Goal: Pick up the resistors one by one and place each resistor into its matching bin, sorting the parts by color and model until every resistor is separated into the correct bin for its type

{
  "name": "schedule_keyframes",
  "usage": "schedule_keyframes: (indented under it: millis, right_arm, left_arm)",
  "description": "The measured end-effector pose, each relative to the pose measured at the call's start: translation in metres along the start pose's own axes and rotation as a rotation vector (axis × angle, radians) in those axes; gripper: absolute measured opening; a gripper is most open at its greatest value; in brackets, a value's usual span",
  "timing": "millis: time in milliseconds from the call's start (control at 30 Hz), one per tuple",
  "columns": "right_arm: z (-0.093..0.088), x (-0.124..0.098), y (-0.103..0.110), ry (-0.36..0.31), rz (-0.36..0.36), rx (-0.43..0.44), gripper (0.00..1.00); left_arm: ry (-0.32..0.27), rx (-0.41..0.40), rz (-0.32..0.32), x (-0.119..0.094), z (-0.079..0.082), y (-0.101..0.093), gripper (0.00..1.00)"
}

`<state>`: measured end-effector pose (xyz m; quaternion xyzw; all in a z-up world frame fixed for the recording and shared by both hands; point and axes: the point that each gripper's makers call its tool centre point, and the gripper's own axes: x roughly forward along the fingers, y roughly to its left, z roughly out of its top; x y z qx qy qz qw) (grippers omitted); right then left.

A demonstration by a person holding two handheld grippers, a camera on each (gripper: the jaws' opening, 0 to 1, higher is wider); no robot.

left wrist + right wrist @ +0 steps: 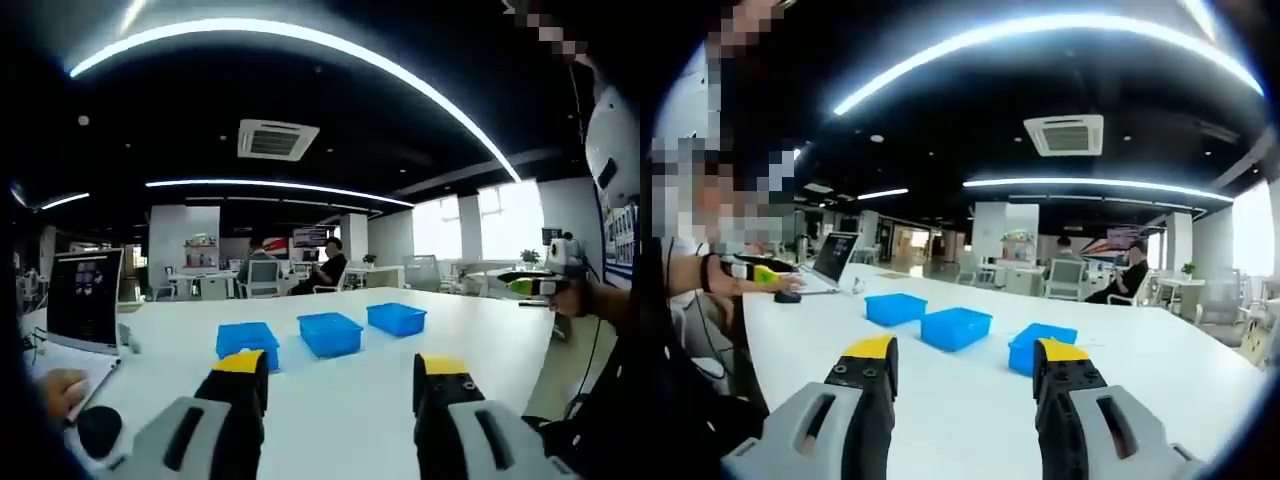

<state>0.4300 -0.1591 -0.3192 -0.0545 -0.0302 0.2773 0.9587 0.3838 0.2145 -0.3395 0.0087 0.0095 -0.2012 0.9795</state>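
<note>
Three blue bins stand in a row on the white table (350, 420): left bin (247, 340), middle bin (330, 333), right bin (396, 319). My left gripper (341, 370) hangs open over the table short of them, nothing between its yellow-tipped jaws. The right gripper view has the same bins (894, 309), (955, 328), (1040, 345) from another side. My right gripper (968, 352) is open and holds nothing. I cannot make out any resistors on the table. The right gripper (545, 283) also shows far right, held in a hand.
A laptop (85, 300) stands at the table's left end, with a dark mouse (100, 430) and a hand (60, 392) beside it. The laptop (835, 260) and mouse (788, 296) also show at left. People sit at desks (325, 268) far behind.
</note>
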Motion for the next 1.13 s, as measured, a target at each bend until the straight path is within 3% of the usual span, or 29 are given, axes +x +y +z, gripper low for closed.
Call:
schedule_keyframes:
  millis: [167,533,1133]
  right_arm:
    - [-0.004,-0.005,0.005,0.005,-0.006,0.011,0.57]
    - [-0.007,-0.010,0.003,0.022,-0.030,-0.003,0.57]
    - [-0.013,-0.006,0.000,0.044,-0.044,-0.008,0.56]
  left_arm:
    - [0.005,-0.006,0.025,-0.007,-0.005,0.009,0.60]
    - [0.016,-0.022,0.019,-0.001,-0.014,0.012,0.60]
    - [0.017,-0.019,-0.007,0.012,-0.009,0.011,0.60]
